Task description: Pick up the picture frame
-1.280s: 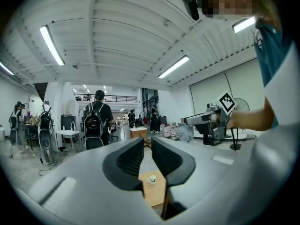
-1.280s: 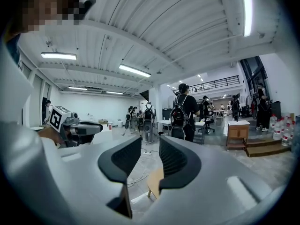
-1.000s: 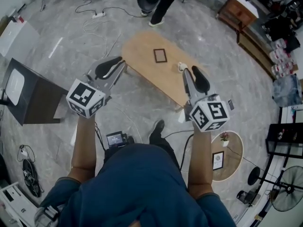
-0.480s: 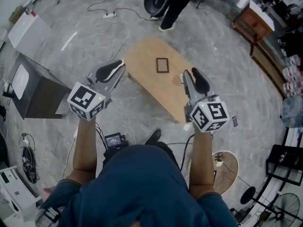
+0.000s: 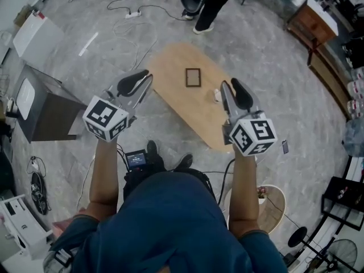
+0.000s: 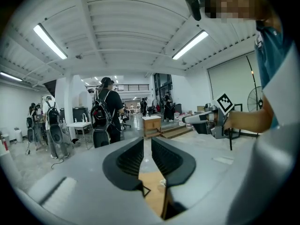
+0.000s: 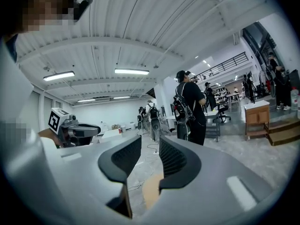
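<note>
Left gripper (image 5: 144, 78) and right gripper (image 5: 228, 87) hover with jaws slightly apart, holding nothing. Within 1 second the desk (image 5: 170, 67) came a little nearer. The picture frame (image 5: 193, 77) lies flat on it, between both grippers, not yet reached.

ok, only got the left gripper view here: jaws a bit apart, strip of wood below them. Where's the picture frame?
Observer: Head view shows the picture frame lying flat on the oval wooden table, with nothing touching it.
Operator: Right side holding anything?
Observer: No. The right hand-held gripper is empty, jaws slightly apart.
Operator: Other clutter on the table?
Observer: One small white object near the table's right edge; can't tell what it is.
</note>
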